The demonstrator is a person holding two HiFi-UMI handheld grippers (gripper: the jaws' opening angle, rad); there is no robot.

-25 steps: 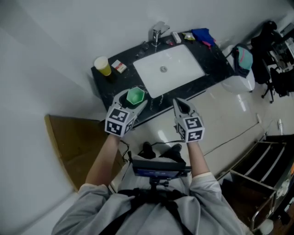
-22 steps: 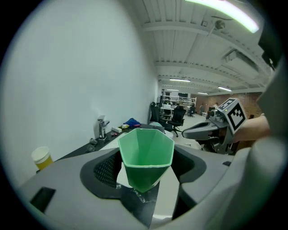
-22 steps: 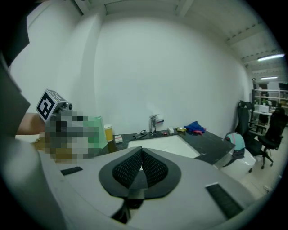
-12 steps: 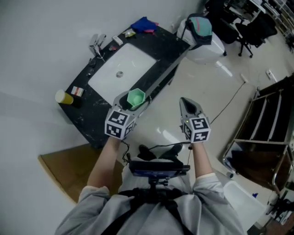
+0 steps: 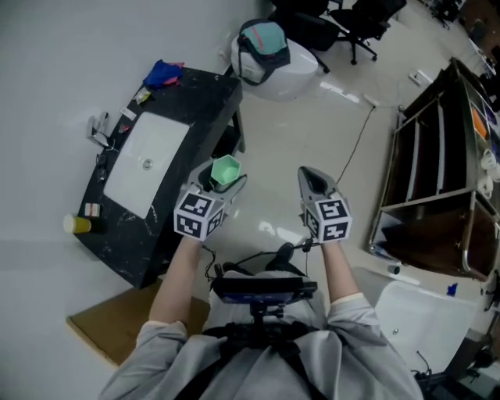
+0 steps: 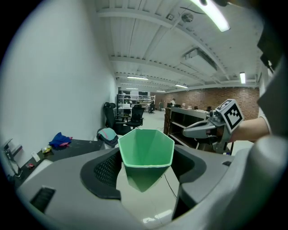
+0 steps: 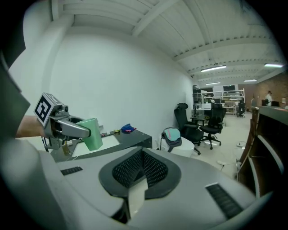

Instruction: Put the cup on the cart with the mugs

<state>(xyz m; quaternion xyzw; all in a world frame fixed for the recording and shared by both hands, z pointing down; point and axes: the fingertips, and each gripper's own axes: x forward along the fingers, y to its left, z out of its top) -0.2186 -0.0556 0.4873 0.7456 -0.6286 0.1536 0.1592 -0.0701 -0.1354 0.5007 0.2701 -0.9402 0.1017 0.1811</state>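
A green faceted cup (image 6: 146,150) sits upright between the jaws of my left gripper (image 6: 146,173), which is shut on it. In the head view the cup (image 5: 226,169) is carried above the pale floor, just right of the black sink counter (image 5: 207,98). My right gripper (image 5: 311,178) is held level beside it with its jaws together and nothing between them; it also shows in the left gripper view (image 6: 198,130). The right gripper view has the cup (image 7: 92,133) in the left gripper (image 7: 67,128). A dark shelved cart (image 5: 426,156) stands at the right.
The counter holds a white basin (image 5: 148,160), a tap (image 5: 100,131), a blue cloth (image 5: 164,73) and a yellow cup (image 5: 78,224). A white bin with a teal bag (image 5: 264,47) and office chairs (image 5: 336,16) stand beyond. A cable (image 5: 355,148) crosses the floor.
The whole view has swung: the sink counter slid to the left of the picture and the dark cart came in at the right. Both grippers keep their pose, cup still held.
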